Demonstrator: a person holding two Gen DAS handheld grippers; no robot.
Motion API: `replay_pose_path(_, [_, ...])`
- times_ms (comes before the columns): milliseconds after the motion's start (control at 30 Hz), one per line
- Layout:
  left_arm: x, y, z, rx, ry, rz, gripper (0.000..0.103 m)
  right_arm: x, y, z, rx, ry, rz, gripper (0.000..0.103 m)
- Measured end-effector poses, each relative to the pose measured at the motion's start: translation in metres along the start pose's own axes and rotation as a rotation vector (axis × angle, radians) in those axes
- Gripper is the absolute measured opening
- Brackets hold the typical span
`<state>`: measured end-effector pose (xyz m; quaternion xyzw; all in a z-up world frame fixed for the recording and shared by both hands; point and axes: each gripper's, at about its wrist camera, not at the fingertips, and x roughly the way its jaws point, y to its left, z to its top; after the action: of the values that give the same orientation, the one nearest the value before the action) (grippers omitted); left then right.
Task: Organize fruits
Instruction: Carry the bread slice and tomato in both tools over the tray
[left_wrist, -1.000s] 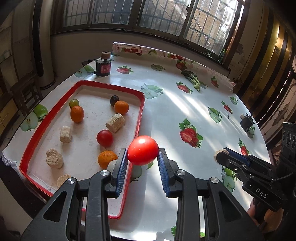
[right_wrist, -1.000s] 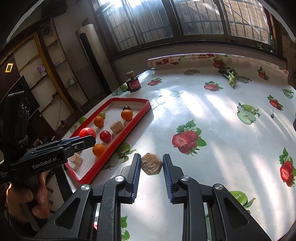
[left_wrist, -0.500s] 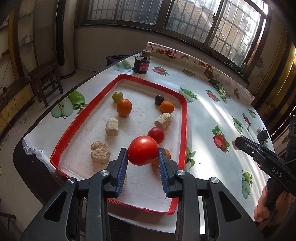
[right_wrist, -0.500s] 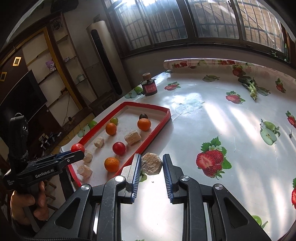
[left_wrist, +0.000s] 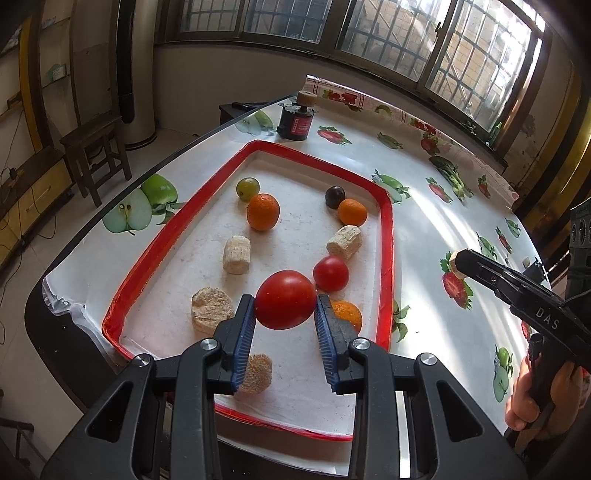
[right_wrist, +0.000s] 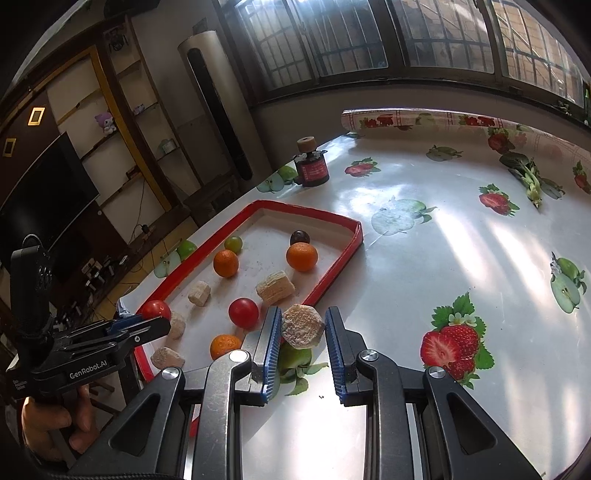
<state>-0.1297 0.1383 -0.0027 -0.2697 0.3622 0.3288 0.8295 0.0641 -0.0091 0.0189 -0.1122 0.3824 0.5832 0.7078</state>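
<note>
Black two-finger left gripper (left_wrist: 285, 321) with blue ribbed pads (left_wrist: 244, 334), clamped on a large red tomato (left_wrist: 285, 299); held above the near half of the red-rimmed tray (left_wrist: 387, 236), pointing forward and down over its white floor. Tomato skin smooth, glossy, evenly red, pinched at its widest part between both pads.

Right gripper (right_wrist: 302, 339) of the same build, closed on a pale, crumbly, faceted biscuit-like chunk (right_wrist: 303, 326); poised just outside the tray's near right rim, over the fruit-print tablecloth (right_wrist: 443, 258). Seen from the left wrist as a dark body (left_wrist: 517, 295) held in a hand (left_wrist: 543, 391) at far right, well apart from the left gripper.

Lying on the tray floor: smaller red tomato (left_wrist: 330, 273) just beyond the held one; three oranges (left_wrist: 263, 211) (left_wrist: 352, 212) (left_wrist: 346, 314), the last partly hidden behind the right finger; green grape (left_wrist: 248, 188) and dark plum (left_wrist: 335, 196) near the far end; several beige chunks (left_wrist: 236, 254) (left_wrist: 344, 242) (left_wrist: 212, 309) scattered between.

Beyond the tray's far corner, upright on the cloth: dark bottle (left_wrist: 297, 118) with red label and cork-coloured cap.
</note>
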Motion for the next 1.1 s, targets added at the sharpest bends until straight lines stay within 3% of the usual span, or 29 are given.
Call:
replay_pose_path(567, [0.028, -0.003, 0.003, 0.009, 0.058, -0.005, 0.03, 0.064, 0.025, 0.016, -0.085, 0.092, 0.039, 0.024])
replay_pose_path(1100, [0.042, 0.0, 0.004, 0.006, 0.084, 0.0, 0.03, 0.095, 0.032, 0.016, -0.124, 0.14, 0.021, 0.024])
